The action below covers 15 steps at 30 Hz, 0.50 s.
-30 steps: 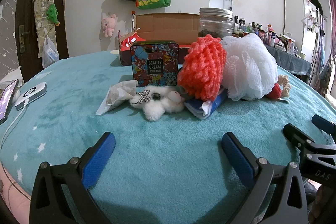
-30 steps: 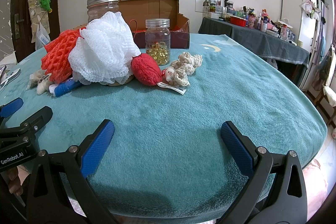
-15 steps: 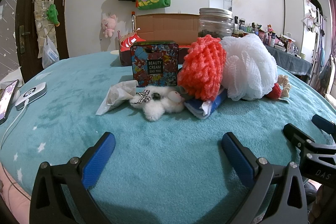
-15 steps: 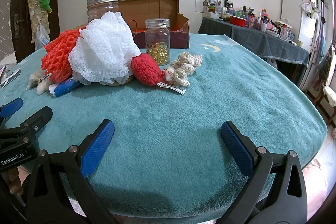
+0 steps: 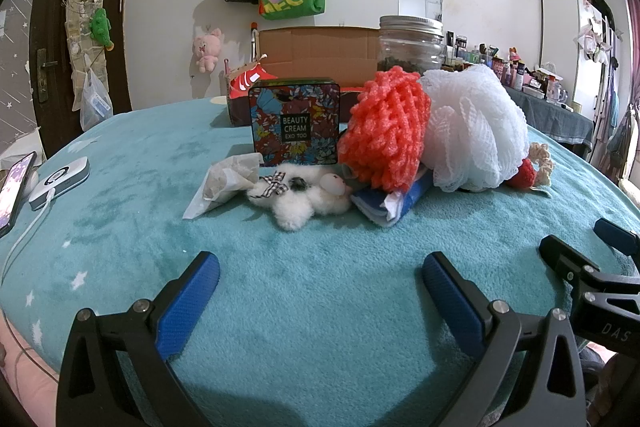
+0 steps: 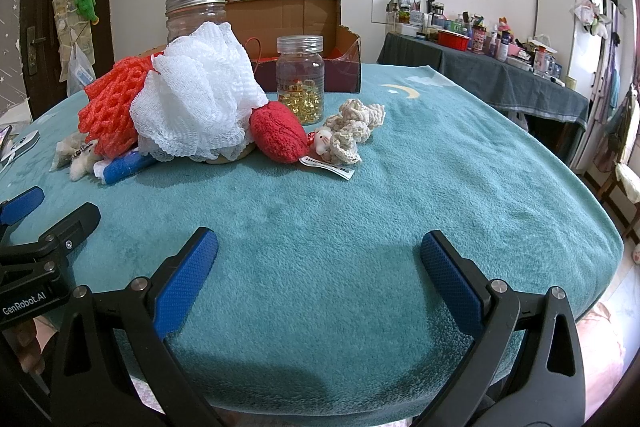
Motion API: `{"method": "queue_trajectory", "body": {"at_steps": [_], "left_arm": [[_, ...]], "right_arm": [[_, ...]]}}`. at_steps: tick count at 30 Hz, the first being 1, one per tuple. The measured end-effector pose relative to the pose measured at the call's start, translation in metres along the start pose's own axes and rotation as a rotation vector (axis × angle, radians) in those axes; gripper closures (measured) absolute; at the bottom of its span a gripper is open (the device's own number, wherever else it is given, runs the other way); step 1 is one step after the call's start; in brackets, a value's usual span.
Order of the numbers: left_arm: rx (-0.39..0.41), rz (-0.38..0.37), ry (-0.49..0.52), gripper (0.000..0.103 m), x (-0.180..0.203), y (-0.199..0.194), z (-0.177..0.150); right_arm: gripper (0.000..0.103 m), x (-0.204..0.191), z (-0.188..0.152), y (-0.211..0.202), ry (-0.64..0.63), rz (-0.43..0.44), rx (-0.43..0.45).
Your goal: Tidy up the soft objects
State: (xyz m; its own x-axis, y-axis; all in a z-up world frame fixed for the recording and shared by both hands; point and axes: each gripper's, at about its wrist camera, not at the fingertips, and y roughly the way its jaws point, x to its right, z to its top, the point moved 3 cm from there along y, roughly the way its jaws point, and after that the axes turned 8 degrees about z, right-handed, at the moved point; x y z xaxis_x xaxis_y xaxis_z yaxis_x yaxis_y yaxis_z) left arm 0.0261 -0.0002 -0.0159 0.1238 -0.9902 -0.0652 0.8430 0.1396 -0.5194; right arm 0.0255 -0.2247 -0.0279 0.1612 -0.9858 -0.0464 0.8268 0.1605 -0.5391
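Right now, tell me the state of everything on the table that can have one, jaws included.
Left gripper: jaws open, empty.
Right gripper: jaws open, empty.
Big jar: lid on, upright.
Small jar: lid on, upright, partly filled with gold capsules.
Cardboard box: open.
Beauty cream tin: standing upright.
Phone: screen lit.

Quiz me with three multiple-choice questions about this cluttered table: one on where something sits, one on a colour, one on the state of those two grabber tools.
1. Where is the white mesh pouf relative to the orange-red mesh pouf, seen from the right wrist camera?
A. To its right, touching it
B. Far behind it
C. Under it

2. What colour is the cloth covering the table?
A. Pink
B. Teal
C. Black

3. How do the left gripper and right gripper stand?
A. Both shut on a toy
B. One holds a jar
C. Both open, holding nothing

Answers: 1 A, the poufs press together side by side. 2 B, teal plush throughout. 3 C, only cloth shows between each pair of blue fingers.
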Motion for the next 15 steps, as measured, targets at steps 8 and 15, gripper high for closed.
{"method": "queue_trajectory", "body": {"at_steps": [8,15], "left_arm": [[-0.005,-0.024,0.007,0.0,0.005,-0.001,0.003],[0.063,-0.082,0.051,0.0,0.004,-0.009,0.035]], "right_arm": [[0.0,0.001,0.002,0.001,0.01,0.014,-0.016],[0.0,0.01,0.021,-0.002,0.044,0.081,-0.004]]}}
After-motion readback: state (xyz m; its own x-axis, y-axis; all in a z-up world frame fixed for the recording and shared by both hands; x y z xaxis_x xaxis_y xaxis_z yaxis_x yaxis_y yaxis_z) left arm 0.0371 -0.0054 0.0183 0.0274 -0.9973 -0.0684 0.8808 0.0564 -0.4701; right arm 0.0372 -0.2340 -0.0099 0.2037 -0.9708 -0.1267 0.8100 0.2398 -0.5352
